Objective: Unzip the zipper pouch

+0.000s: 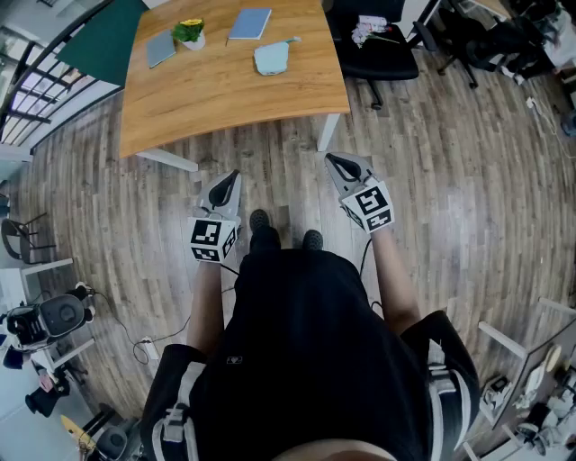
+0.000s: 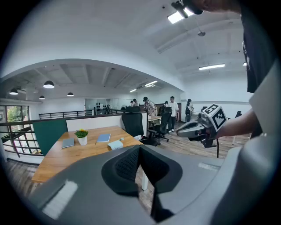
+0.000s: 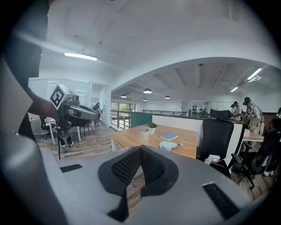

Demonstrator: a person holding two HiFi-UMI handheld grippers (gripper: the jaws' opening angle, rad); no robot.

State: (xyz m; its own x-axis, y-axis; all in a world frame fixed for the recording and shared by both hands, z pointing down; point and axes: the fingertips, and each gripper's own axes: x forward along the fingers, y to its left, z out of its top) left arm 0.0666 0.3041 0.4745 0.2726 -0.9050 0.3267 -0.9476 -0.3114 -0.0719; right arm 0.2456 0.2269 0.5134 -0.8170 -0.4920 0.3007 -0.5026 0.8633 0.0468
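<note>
A pale blue zipper pouch (image 1: 271,58) lies flat on the wooden table (image 1: 225,94), well ahead of both grippers; it also shows small in the left gripper view (image 2: 115,144) and the right gripper view (image 3: 168,146). My left gripper (image 1: 233,176) is held over the floor short of the table's near edge, jaws shut and empty. My right gripper (image 1: 331,158) hangs level with it near the table's white leg, also shut with nothing in it. From each gripper view the other gripper is visible: the right one (image 2: 180,130) and the left one (image 3: 97,116).
On the table stand a small potted plant (image 1: 189,33), a grey notebook (image 1: 160,49) and a blue notebook (image 1: 249,23). A black office chair (image 1: 373,45) stands at the table's right. A railing and green panel (image 1: 99,40) border the left. Several people stand far off (image 2: 169,107).
</note>
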